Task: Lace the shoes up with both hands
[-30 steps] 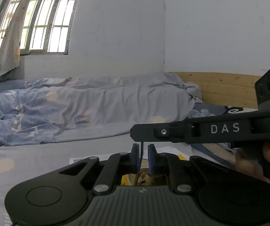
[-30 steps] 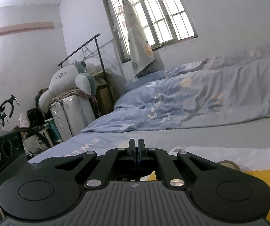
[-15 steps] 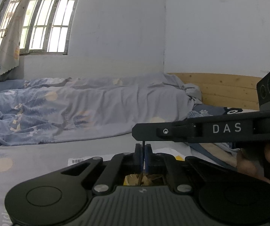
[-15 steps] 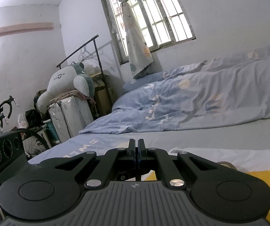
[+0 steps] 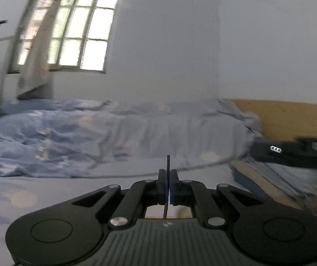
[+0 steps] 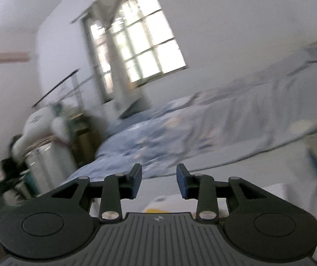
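The lace tip (image 5: 168, 164) is being pinched in the clenched left tool (image 5: 168, 188) above the bed (image 5: 136, 133) — the right tool (image 6: 159, 182), just opened, is gripping nothing — so slippage is being risked.

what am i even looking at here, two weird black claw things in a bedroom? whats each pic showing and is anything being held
There is no robot here. A person holds a hand-held gripper in each hand, and each gripper carries a wide-angle camera looking forward along its own jaws, so each picture shows one tool from behind.

In the left wrist view, the left gripper has its jaws shut on a thin dark shoelace end that sticks up between them. At the right edge, blurred, is the other gripper.

In the right wrist view, the right gripper has just been opening its jaws and nothing is between them.

Ahead lies a bed with a rumpled blue quilt, under a window. No shoe shows in either picture.
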Demonstrator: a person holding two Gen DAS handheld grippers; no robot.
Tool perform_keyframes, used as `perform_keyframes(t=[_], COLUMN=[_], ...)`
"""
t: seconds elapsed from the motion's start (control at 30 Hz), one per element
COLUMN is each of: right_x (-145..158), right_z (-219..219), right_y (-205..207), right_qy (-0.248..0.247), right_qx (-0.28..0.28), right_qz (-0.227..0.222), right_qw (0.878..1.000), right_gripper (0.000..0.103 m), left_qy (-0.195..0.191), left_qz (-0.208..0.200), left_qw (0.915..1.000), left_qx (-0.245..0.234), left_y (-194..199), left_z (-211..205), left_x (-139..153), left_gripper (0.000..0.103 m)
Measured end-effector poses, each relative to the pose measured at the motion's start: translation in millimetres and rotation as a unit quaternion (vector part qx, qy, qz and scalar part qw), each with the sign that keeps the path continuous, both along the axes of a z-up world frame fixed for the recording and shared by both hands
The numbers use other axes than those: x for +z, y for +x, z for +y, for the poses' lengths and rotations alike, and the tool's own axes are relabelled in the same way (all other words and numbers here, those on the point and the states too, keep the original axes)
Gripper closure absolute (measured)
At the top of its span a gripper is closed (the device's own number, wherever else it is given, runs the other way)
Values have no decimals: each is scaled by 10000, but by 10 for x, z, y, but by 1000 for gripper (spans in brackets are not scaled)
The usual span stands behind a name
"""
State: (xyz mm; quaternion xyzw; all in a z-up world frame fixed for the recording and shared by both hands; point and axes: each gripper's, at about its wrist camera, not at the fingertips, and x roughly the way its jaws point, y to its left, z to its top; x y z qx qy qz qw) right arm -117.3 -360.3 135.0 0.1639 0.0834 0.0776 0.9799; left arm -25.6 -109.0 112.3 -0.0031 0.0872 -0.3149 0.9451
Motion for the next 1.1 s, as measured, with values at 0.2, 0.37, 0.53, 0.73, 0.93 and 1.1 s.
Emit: perform_keyframes(t=[0.2,0.37,0.53,0.73,0.93,1.1], right_x=[-23,-107,-162,-192,-164,-148], right_z=[-475,-746,-932,-1114,-1175,-1166], right_y=[-158,-131,-100,-152,-176,-180], right_qy=[173,429,739,1083,1191,1166], right_qx=[-829,-1093,-1169,-1259,-1259,-1261], right_qz=[177,285,417,484,465,487], right_qw=[9963,9927,9895,9849,9838,9839], right_gripper=[54,51,51,51,51,51], left_qy=[829,1931,2990,3835,4336,4546], left_qz=[-397,-328,-370,-414,-363,-245], left_qw=[9952,9724,9343,8941,8666,8555], left_qx=[-329,-1268,-1907,-2276,-2443,-2467], left_y=[36,-69,-137,-186,-199,-199], left_z=[-199,-652,-1059,-1332,-1458,-1554], left_x=[137,31,-95,-291,-436,-485], left_gripper=[103,103,103,103,103,103])
